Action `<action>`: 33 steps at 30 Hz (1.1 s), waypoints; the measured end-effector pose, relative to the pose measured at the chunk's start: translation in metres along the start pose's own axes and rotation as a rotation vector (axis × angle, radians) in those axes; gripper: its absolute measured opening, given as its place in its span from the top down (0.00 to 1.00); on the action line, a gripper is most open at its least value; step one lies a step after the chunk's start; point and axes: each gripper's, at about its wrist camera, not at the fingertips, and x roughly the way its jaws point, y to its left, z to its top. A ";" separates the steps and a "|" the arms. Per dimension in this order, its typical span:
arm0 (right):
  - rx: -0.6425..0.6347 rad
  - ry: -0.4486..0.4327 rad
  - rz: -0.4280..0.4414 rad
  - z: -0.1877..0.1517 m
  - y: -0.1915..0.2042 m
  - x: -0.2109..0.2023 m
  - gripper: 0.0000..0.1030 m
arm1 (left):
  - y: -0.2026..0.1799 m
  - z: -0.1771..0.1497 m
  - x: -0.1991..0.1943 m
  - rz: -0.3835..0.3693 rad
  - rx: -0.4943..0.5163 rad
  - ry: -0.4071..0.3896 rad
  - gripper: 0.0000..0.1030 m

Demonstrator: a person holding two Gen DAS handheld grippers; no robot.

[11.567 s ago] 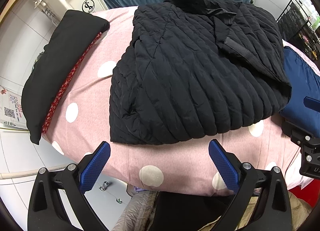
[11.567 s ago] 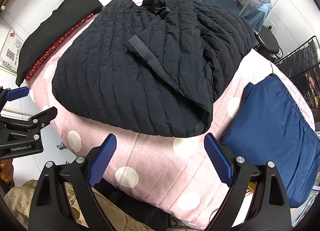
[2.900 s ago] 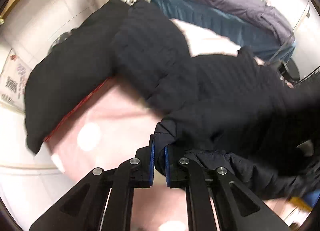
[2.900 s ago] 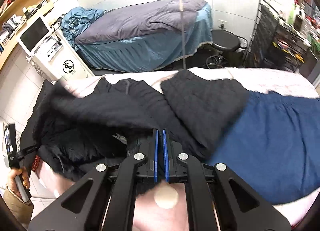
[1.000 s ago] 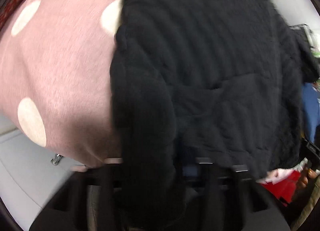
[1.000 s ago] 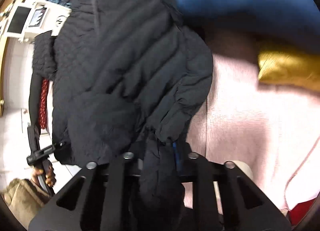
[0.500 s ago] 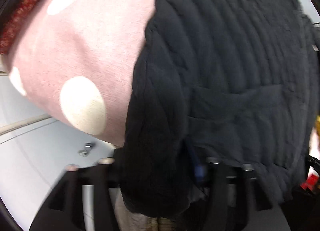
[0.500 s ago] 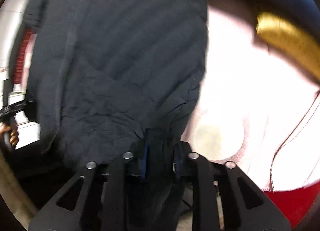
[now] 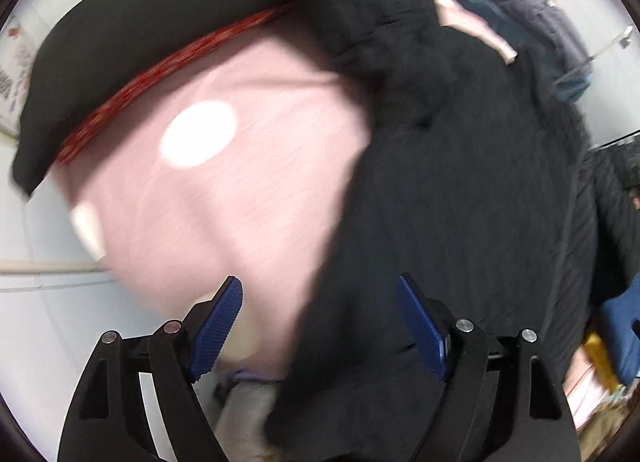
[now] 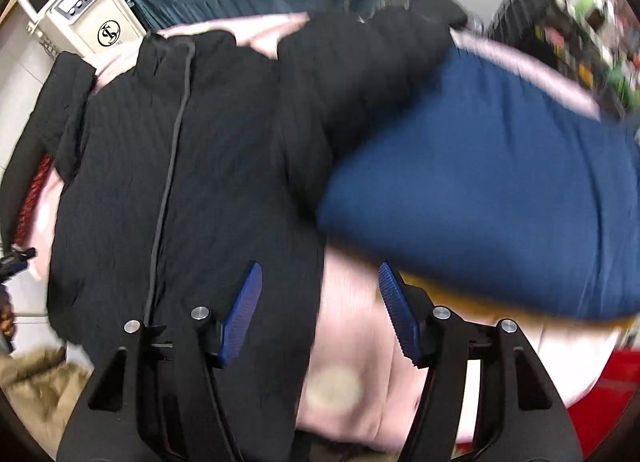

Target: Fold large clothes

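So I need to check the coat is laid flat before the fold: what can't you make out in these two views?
- Black quilted coat: its near hem, right wrist view, runs behind the right claw and off the bottom edge.
- Its far sleeve, left wrist view: smeared by motion blur.
- Pink dotted bed cover: largely under the coat and the blue padded garment.
- Left claw: opening; coat contact unclear, dark on dark.
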 end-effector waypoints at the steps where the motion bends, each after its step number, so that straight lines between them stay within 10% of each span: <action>1: -0.057 -0.017 -0.054 0.015 0.012 0.004 0.41 | -0.012 0.006 0.000 -0.023 0.015 -0.007 0.25; 9: -0.442 -0.048 -0.321 0.088 0.096 0.064 0.40 | -0.128 -0.013 0.016 -0.155 0.187 -0.007 0.25; 17: -0.586 0.067 -0.580 0.079 0.074 0.154 0.51 | -0.165 -0.031 0.023 -0.023 0.384 -0.024 0.25; 24: -0.170 -0.031 -0.275 0.097 -0.002 0.093 0.88 | -0.151 -0.027 0.023 0.008 0.335 -0.012 0.25; 33: 0.599 -0.337 0.305 0.071 -0.166 -0.020 0.91 | -0.182 -0.025 0.010 -0.044 0.402 -0.061 0.25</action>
